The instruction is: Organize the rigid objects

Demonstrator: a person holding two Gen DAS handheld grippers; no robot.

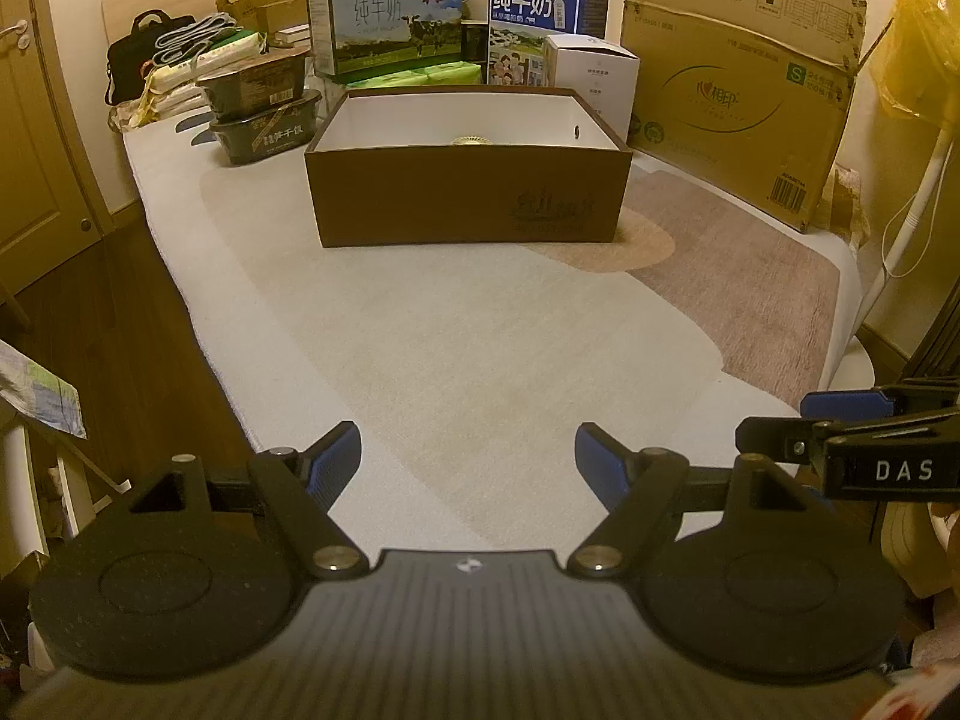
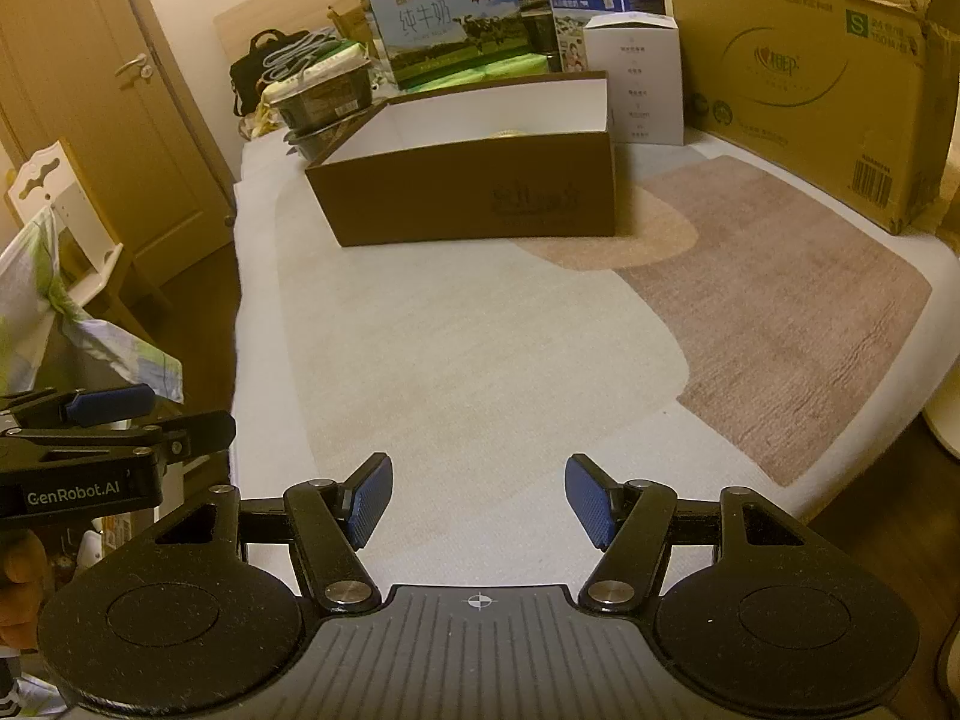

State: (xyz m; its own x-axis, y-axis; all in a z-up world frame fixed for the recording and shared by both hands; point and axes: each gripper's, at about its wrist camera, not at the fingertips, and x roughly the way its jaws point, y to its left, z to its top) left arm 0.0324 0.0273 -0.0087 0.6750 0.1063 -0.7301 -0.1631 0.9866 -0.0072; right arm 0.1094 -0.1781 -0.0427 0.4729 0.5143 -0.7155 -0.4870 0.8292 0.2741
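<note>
A large cardboard carton (image 1: 738, 114) is stood against the wall. Two milk cartons (image 1: 396, 18) and a black bag (image 1: 129, 63) are seen behind.

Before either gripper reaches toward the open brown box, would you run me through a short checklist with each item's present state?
1. Left gripper open and empty: ok.
2. Right gripper open and empty: ok.
3. Brown box open at the top: ok.
4. Rug between grippers and box free of obstacles: ok.
5. Room left inside the box: cannot tell, only a gold round item peeks over the wall.
</note>
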